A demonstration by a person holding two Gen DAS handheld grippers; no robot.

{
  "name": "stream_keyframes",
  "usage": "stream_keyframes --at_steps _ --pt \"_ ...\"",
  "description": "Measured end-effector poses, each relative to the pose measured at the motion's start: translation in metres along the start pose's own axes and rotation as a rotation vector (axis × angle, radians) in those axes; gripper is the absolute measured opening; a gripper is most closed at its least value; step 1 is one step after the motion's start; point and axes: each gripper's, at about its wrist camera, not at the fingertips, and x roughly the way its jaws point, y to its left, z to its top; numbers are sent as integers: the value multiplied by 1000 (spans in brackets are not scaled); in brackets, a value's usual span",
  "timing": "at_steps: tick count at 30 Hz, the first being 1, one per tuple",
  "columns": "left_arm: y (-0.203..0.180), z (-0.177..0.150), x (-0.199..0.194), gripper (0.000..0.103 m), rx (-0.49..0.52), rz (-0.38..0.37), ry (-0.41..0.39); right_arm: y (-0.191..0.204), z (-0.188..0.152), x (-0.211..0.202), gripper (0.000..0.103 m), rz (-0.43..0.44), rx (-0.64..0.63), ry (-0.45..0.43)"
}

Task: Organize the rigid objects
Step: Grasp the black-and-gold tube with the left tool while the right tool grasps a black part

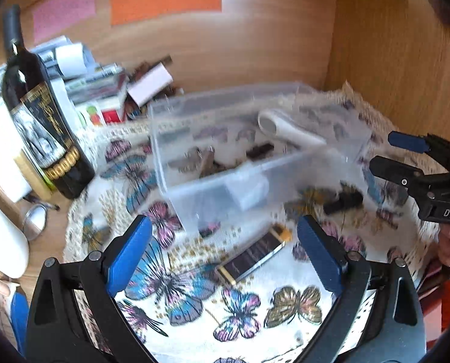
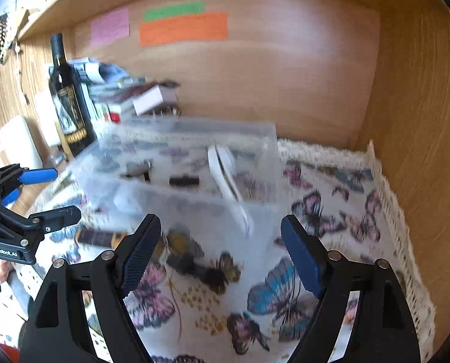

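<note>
A clear plastic bin (image 1: 255,151) stands on a butterfly-print cloth (image 1: 255,302) and holds a white tube (image 1: 288,131) and several small dark items. A dark bar with gold ends (image 1: 253,255) lies on the cloth just ahead of my open, empty left gripper (image 1: 225,257). A small black object (image 1: 344,201) lies right of the bin. In the right wrist view the bin (image 2: 188,175) is ahead, the black object (image 2: 194,267) lies between the open, empty fingers of my right gripper (image 2: 221,254), and the bar (image 2: 100,237) is at left.
A dark wine bottle (image 1: 40,118) stands left of the cloth beside stacked boxes and papers (image 1: 100,90). Wooden walls close the back (image 1: 225,45) and right (image 2: 421,121). A round metal lid (image 1: 35,219) lies at left. The left gripper shows in the right wrist view (image 2: 43,193).
</note>
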Motion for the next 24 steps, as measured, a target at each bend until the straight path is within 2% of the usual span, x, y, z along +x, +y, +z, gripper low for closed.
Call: stream_keyframes --at_steps 4,9,13,16,17,18,19,22,24 --pt "-4 -7 18 97 11 -51 74 2 -12 15 80 16 1 67" --pt "-14 -8 31 85 60 -81 116 7 -16 33 80 56 -7 128" --pt "-22 -12 40 76 99 -93 139 12 -18 48 80 54 -19 174" --pt "-24 -16 48 64 119 -124 176 15 -20 57 79 55 -32 204" --pt "-24 -16 49 63 122 -122 172 16 -20 59 78 62 -39 213" --pt "-25 -16 48 60 125 -121 165 18 -21 61 72 63 -52 222" --pt "-26 -16 47 52 128 -127 164 20 -22 62 64 54 -61 230" --pt "-27 -16 45 36 127 -136 156 20 -23 61 54 58 -69 223" --pt "-27 -17 44 26 129 -140 153 20 -24 59 52 56 -71 214"
